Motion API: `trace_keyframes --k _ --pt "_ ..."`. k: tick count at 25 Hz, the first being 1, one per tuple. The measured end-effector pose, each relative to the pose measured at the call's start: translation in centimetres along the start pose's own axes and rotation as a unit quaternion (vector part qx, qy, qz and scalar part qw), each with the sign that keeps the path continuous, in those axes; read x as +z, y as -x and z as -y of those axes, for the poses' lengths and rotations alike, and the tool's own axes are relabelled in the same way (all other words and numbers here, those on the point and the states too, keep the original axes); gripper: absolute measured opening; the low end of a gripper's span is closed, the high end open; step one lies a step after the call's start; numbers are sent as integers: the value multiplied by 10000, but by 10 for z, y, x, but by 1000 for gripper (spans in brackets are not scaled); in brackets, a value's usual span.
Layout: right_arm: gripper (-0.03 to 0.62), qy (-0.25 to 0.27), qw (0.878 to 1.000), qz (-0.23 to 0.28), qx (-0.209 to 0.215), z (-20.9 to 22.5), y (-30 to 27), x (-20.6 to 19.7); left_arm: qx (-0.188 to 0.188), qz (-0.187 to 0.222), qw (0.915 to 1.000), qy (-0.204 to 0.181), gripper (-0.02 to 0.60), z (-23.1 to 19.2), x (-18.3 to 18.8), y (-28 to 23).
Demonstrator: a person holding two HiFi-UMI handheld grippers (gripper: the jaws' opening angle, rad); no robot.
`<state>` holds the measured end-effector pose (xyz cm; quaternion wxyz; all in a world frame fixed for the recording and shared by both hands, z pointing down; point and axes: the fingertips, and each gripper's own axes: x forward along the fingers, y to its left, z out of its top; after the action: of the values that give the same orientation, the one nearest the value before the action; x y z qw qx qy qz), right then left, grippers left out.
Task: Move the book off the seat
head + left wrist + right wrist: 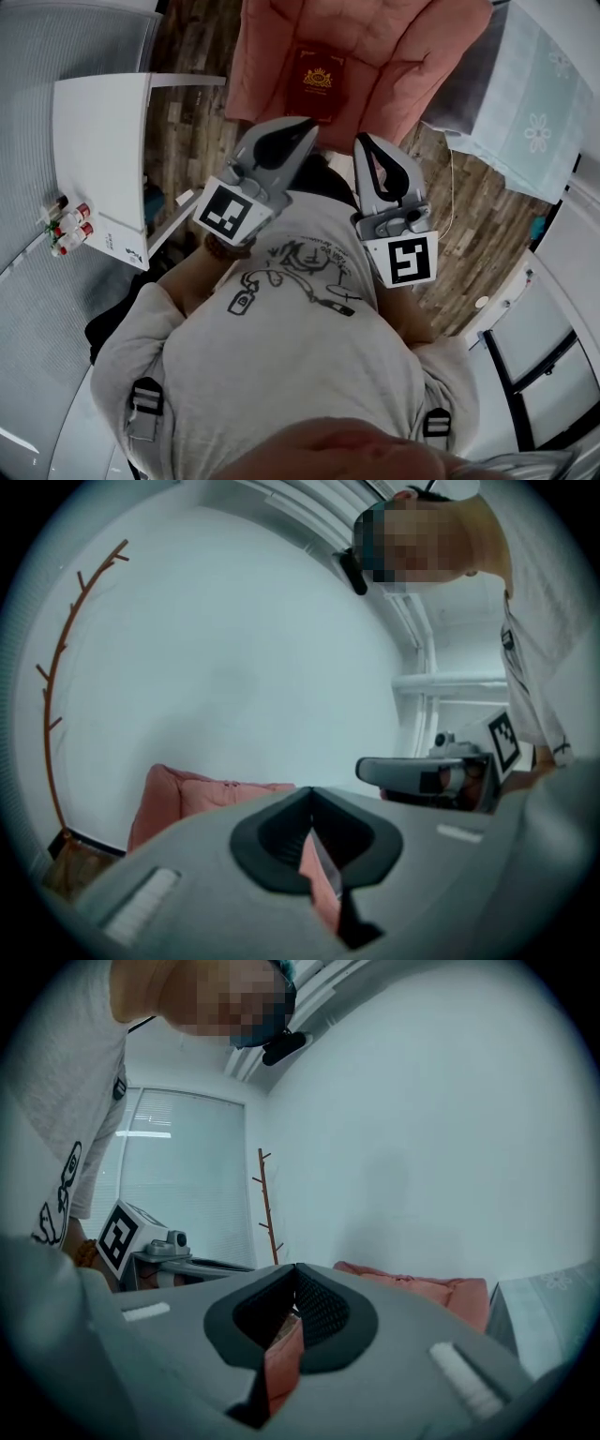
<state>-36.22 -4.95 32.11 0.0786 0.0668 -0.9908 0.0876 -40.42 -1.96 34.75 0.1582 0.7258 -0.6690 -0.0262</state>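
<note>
You hold the left gripper (pixel 303 125) and the right gripper (pixel 362 141) side by side in front of your chest, both pointing toward the pink armchair (pixel 394 66). In the left gripper view the two jaws of the left gripper (pixel 310 791) meet at the tips, fully closed, with nothing clamped between them; only a sliver of the armchair (pixel 187 794) shows through the slot lower down. The right gripper view shows the same condition: the jaws of the right gripper (pixel 295 1267) are pressed together and carry nothing. Each gripper also appears in the other's view, near and at the same level: the right gripper (pixel 422 775) beside the left, the left gripper (pixel 159 1246) beside the right. The book (pixel 317 82), dark red with a gold emblem on its cover, lies flat and face up on the seat cushion of the armchair, ahead of both grippers and clear of them; neither gripper touches it. A white table (pixel 98 141) stands to your left on the wooden floor (pixel 469 216), with small bottles (pixel 70 225) at its near corner. A pale cloth with a flower print (pixel 534 94) lies to the right of the armchair. A thin branch-shaped coat stand (pixel 267 1204) stands against the wall beside the armchair.
</note>
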Motion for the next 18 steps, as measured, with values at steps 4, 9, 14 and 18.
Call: trace_keyframes --k 4,9,14,18 --pt "8 -60 9998 -149 -75 15 -28 -25 -19 -126 9999 24 3 -30 -17 -16" --pt "8 -233 9988 -353 -234 42 -62 -65 -87 -435 9990 60 5 -70 -54 -36" --pt "14 -264 9975 -594 -265 69 -89 -113 -127 -749 9971 35 43 -106 -98 -58" --pt "28 -367 9957 -774 -345 91 -104 -158 -116 -967 9952 48 71 -131 -141 -79"
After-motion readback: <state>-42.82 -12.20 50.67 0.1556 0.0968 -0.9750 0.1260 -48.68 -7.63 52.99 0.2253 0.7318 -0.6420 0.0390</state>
